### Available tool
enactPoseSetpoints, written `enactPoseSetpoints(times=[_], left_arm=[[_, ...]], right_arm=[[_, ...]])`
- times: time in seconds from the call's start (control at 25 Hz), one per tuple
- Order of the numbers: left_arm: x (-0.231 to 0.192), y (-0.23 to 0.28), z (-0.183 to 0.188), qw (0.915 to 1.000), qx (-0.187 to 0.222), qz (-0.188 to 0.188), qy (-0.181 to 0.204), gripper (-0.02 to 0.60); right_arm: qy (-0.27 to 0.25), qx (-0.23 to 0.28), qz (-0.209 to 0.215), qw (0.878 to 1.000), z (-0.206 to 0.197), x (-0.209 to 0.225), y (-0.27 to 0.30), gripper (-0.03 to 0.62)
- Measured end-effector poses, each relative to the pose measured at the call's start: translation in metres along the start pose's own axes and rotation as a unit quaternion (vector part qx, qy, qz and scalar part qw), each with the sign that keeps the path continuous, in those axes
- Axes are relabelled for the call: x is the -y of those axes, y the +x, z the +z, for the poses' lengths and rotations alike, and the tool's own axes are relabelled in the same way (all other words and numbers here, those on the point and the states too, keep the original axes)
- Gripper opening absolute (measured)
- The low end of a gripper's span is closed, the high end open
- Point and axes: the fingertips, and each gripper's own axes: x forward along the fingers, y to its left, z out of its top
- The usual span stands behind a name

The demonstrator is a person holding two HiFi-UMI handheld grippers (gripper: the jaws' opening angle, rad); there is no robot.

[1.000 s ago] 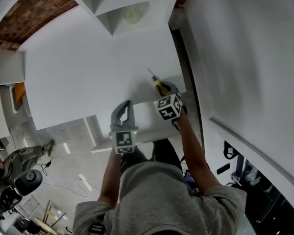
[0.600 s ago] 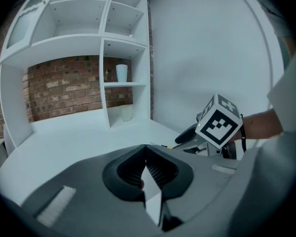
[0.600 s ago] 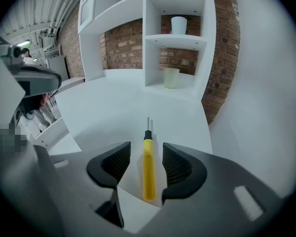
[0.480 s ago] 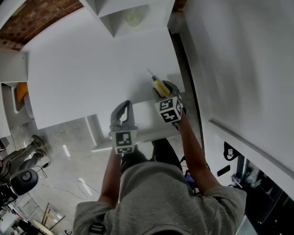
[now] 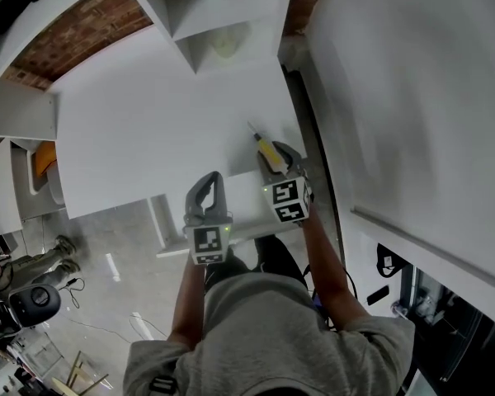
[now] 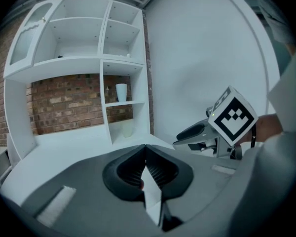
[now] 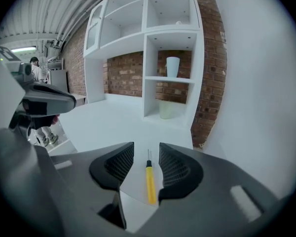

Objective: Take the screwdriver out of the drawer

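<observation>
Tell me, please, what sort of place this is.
Probably an indoor workshop or test lab furnished like a room: a white open-shelf unit stands on a white desk top against a red brick wall, with a grey floor below.

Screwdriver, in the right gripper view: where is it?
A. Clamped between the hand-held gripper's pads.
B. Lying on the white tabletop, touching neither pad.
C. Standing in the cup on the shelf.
B: the screwdriver lies flat on the white tabletop. It shows through the gap of the right hand-held gripper, whose jaws have just been closing a little yet stand apart, above it and clear of it.
</observation>
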Motion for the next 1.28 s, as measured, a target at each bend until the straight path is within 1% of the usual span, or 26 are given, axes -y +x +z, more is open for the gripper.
enactPoseSetpoints(times=[0.16,0.32,0.52,0.8,1.0,1.28], left_arm=[[0.003,-0.016,0.019,0.9997,0.023,0.007,0.004,0.012],[0.007,-0.037,0.036,0.9988,0.045,0.018,0.01,0.012],[0.007,-0.067,0.052,0.9972,0.067,0.031,0.015,0.012],[0.011,-0.103,0.055,0.9948,0.089,0.049,0.01,0.012],[0.014,-0.123,0.054,0.9936,0.097,0.057,0.009,0.012],[0.019,-0.138,0.049,0.9933,0.097,0.063,0.008,0.012]], right_arm=[[0.0,0.043,0.002,0.999,0.026,-0.011,-0.027,0.135],[0.01,0.071,0.011,0.997,0.039,-0.023,-0.055,0.106],[0.0,0.103,0.009,0.995,0.054,-0.039,-0.087,0.085],[-0.012,0.132,0.013,0.991,0.056,-0.065,-0.121,0.033],[-0.024,0.148,0.019,0.988,0.057,-0.083,-0.141,0.007],[-0.027,0.16,0.024,0.986,0.049,-0.094,-0.158,0.003]])
